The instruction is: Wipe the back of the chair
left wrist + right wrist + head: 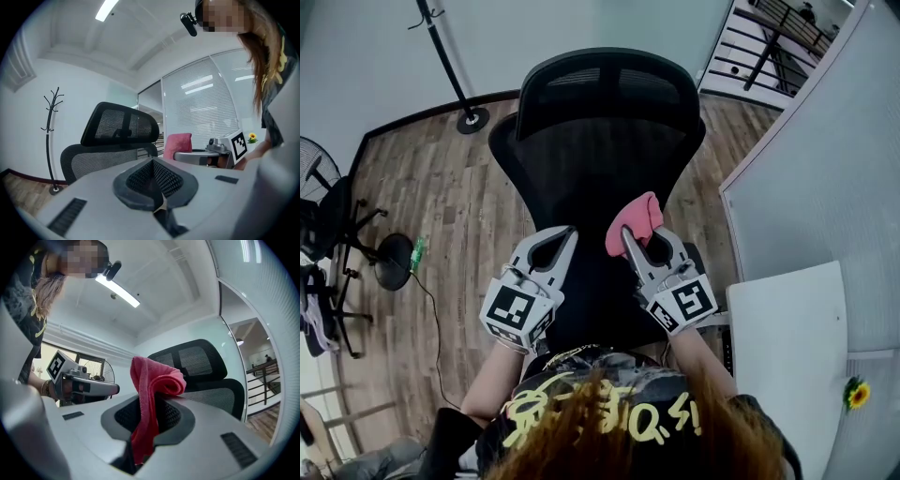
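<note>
Currently you hold two grippers, one in each hand, both raised in front of one black mesh office chair [602, 141].

Right gripper [629, 236]: the jaws are closed on one pink cloth [635, 221]. In the right gripper view the cloth [151, 394] is pinched between the pads. A folded bunch stands above the jaws and one loose end hangs below them. From the head view the cloth lies over the right part of the chair back, below the headrest. Contact with the mesh cannot be confirmed from any view.

Left gripper [566, 234]: the jaws are brought together with nothing between them, as the left gripper view [153, 163] shows. It sits just beside the right gripper, over the lower left part of the chair back.

The chair has one headrest [121, 123] and one backrest [101, 159], both in view ahead of the left gripper.

Surroundings: one coat stand [448, 62] is on the wooden floor [455, 202] beyond the chair. One green bottle [417, 253] lies on the floor to your left. One white desk [789, 349] stands to your right, with one yellow flower [858, 394] at its edge.
</note>
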{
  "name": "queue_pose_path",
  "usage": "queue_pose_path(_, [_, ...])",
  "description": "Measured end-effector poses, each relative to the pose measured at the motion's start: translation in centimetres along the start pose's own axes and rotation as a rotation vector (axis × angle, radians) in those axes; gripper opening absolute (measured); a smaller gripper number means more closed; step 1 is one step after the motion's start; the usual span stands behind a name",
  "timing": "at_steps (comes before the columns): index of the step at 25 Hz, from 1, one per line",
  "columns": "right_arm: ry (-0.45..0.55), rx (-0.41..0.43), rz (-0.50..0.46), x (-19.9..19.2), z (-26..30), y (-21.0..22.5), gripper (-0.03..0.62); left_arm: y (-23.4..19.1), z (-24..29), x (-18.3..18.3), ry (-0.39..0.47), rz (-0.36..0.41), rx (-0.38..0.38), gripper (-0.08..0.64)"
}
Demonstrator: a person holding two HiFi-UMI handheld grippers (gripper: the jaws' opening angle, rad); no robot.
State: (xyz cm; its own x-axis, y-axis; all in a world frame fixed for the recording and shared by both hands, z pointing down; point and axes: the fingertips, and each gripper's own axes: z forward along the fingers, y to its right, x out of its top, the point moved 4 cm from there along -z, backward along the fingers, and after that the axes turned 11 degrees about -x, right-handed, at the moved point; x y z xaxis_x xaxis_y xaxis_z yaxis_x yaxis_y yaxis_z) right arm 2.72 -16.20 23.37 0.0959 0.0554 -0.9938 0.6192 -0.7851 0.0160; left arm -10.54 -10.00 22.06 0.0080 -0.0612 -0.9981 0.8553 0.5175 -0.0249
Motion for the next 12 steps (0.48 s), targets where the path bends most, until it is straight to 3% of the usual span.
queue_pose_path(12, [-0.019,-0.005,0.014,-0.4,-0.9,-0.6,0.061,0.8,-0.6,-0.9,-0.019,-0.018,0.003,-0.006])
